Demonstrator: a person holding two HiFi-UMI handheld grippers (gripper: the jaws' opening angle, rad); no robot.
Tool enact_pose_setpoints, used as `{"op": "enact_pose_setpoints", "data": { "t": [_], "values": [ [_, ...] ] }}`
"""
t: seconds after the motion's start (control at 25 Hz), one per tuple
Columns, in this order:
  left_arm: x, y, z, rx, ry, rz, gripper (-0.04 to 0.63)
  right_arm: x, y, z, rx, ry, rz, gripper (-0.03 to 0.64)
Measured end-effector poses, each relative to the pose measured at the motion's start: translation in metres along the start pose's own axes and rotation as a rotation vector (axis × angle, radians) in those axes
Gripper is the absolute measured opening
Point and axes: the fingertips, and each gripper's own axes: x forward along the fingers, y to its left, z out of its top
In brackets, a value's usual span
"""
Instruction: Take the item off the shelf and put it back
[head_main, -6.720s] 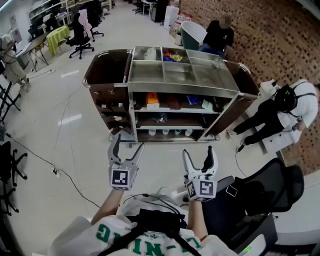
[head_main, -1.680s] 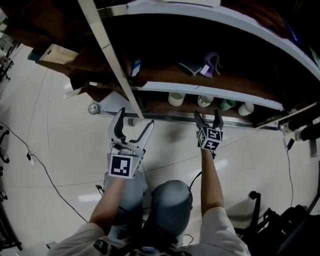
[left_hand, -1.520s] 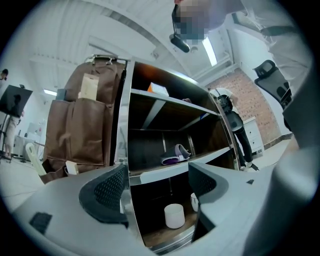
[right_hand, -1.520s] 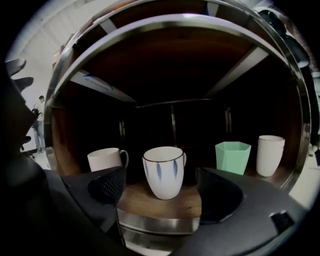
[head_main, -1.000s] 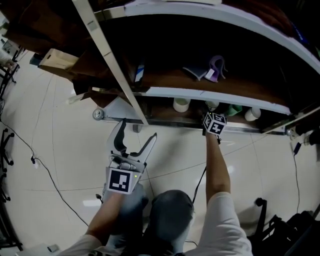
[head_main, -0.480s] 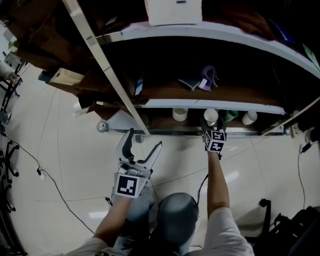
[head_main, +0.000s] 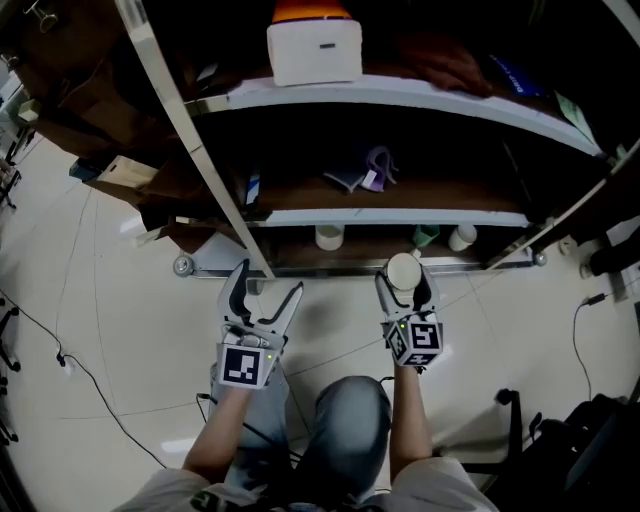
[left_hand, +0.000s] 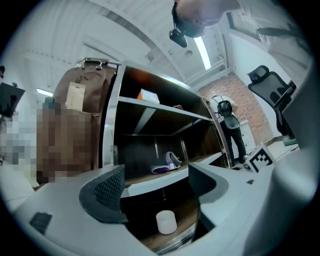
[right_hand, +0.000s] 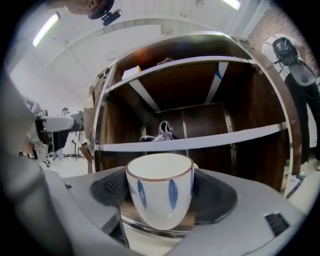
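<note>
Right hand-held gripper (head_main: 404, 288), jaws just closed, pinches a white ceramic cup (right_hand: 160, 190) with blue streaks, off the lowest shelf's (head_main: 330, 264) front edge; left hand-held gripper (head_main: 262, 290) spread, empty.

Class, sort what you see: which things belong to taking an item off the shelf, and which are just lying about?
In the job: right gripper, shut on the blue-patterned cup; bottom shelf.
Lying about: white box; purple item; other cups; left gripper, open.

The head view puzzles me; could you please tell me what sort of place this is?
Probably an open office or lab: a wheeled brown wooden shelf cart, a glossy pale tiled floor and a black office chair.
</note>
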Motion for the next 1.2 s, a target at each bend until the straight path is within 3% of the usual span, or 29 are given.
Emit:
{"op": "enact_pose_setpoints", "data": {
  "t": [0.32,0.52,0.8,1.0,1.2],
  "values": [
    [0.002,0.008,0.045,0.003,-0.03,-0.005,0.373,-0.083,0.004,0.108,0.013,-0.134,-0.066,0.399],
    [0.006,-0.001,0.115,0.005,-0.035,-0.035,0.374,-0.114,0.01,0.19,-0.028,-0.156,-0.066,0.396],
    [-0.004,-0.006,0.279,0.029,-0.037,-0.071,0.373,-0.158,0.042,0.347,0.025,-0.207,-0.07,0.396],
    [-0.023,0.007,0.404,-0.028,-0.037,-0.064,0.373,-0.189,0.085,0.465,0.02,-0.192,-0.028,0.396],
    [-0.032,0.011,0.525,-0.044,-0.043,-0.097,0.373,-0.226,0.107,0.586,0.021,-0.192,-0.047,0.396]
  ]
}}
